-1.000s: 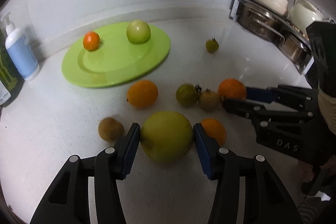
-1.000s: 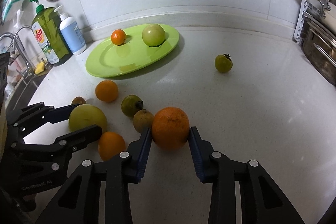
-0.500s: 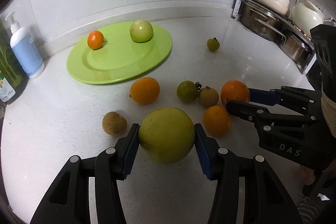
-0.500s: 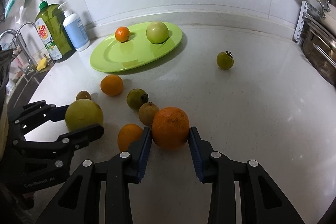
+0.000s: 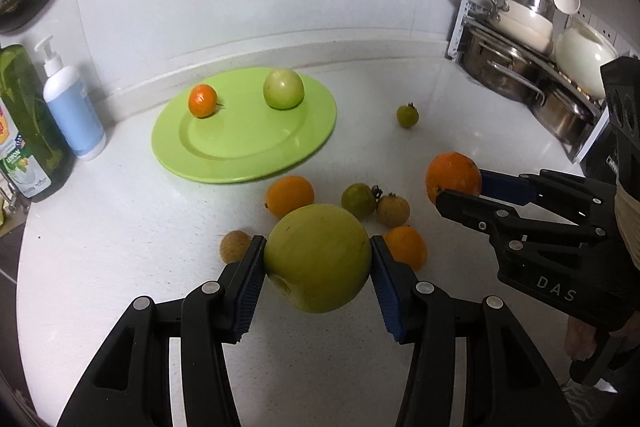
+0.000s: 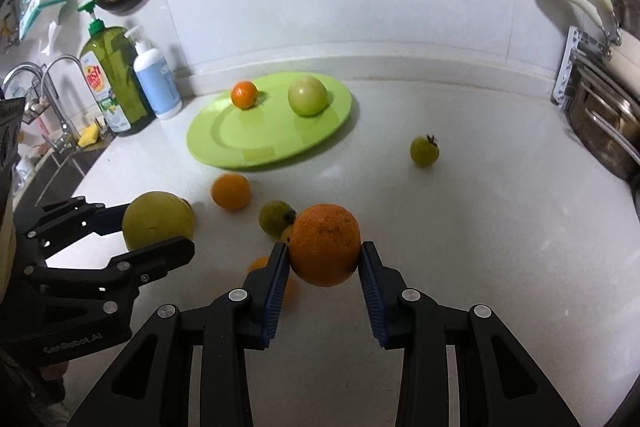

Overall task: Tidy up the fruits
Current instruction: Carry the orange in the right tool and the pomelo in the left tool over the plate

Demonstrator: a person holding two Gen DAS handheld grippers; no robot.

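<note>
My left gripper [image 5: 318, 267] is shut on a large yellow-green apple [image 5: 318, 259], held a little above the white counter. My right gripper [image 6: 324, 259] is shut on a big orange [image 6: 325, 243], also lifted; that orange [image 5: 454, 177] shows at the right in the left wrist view. A green plate [image 5: 248, 151] at the back holds a small tangerine [image 5: 203, 100] and a pale green apple [image 5: 283, 89]. Loose on the counter lie an orange [image 5: 290, 195], a green tomato [image 5: 359, 200], two small brown fruits [image 5: 393, 211] [image 5: 234, 246], another orange [image 5: 406, 247] and a far green tomato [image 5: 407, 115].
A white pump bottle [image 5: 74, 115] and a green dish-soap bottle [image 5: 24, 131] stand at the back left, with a sink tap [image 6: 56, 87] beyond. A rack of steel pots and white pans [image 5: 520, 67] fills the back right corner.
Both grippers have risen with their fruit: the large apple and the big orange now hang off the counter. The loose fruit and the plate have not moved.
</note>
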